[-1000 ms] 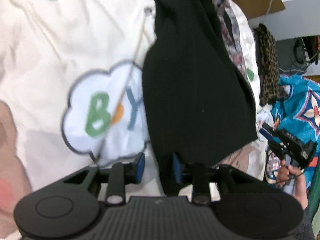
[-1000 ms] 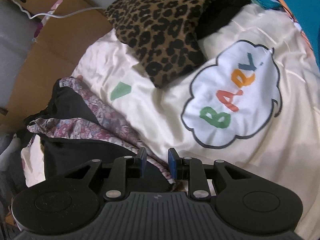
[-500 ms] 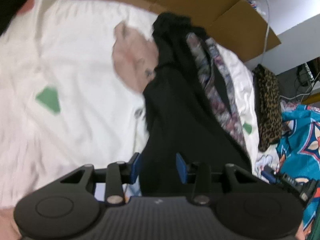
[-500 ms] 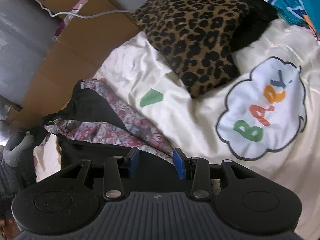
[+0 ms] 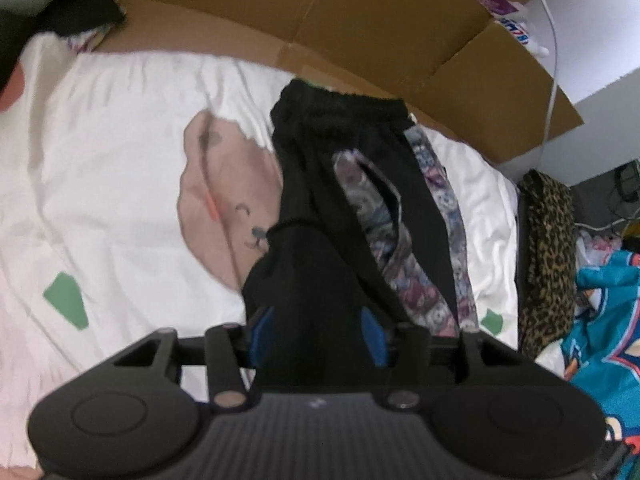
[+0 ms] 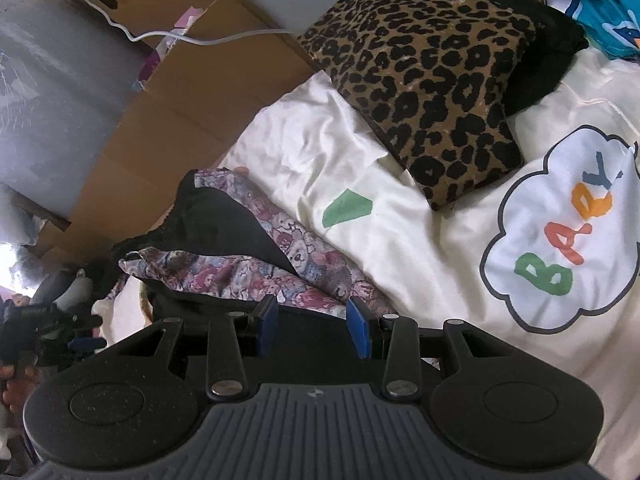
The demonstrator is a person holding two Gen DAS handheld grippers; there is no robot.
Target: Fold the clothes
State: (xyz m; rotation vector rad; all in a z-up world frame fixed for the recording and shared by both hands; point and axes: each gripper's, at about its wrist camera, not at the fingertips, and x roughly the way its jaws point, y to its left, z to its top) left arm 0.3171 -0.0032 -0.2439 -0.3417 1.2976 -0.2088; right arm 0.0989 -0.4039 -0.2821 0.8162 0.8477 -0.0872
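A black garment point(image 5: 320, 184) with floral side panels point(image 5: 404, 256) lies lengthwise on the white bed cover point(image 5: 120, 152), its waistband at the far end. My left gripper point(image 5: 318, 336) hovers over the near end. Its jaws are opening, and the black cloth shows between the blue pads point(image 5: 262, 334) without being pinched. In the right wrist view the same garment point(image 6: 224, 224) lies folded over itself. My right gripper point(image 6: 313, 326) stands open over its black near edge, pads apart from the cloth. The left gripper point(image 6: 44, 320) shows dimly at the left edge, held by a hand point(image 6: 16, 384).
A folded leopard-print piece point(image 6: 432, 72) lies on the bed beyond the garment, on top of something black. Flattened cardboard point(image 5: 360, 20) lines the far side, with a white cable point(image 6: 200, 38) across it. A teal patterned cloth point(image 5: 608, 320) lies at the right. A cloud print point(image 6: 560, 232) marks the cover.
The left gripper has risen and drawn back along the garment, so the whole garment now shows, and its jaws have spread. The right gripper's jaws widened and it lifted slightly.
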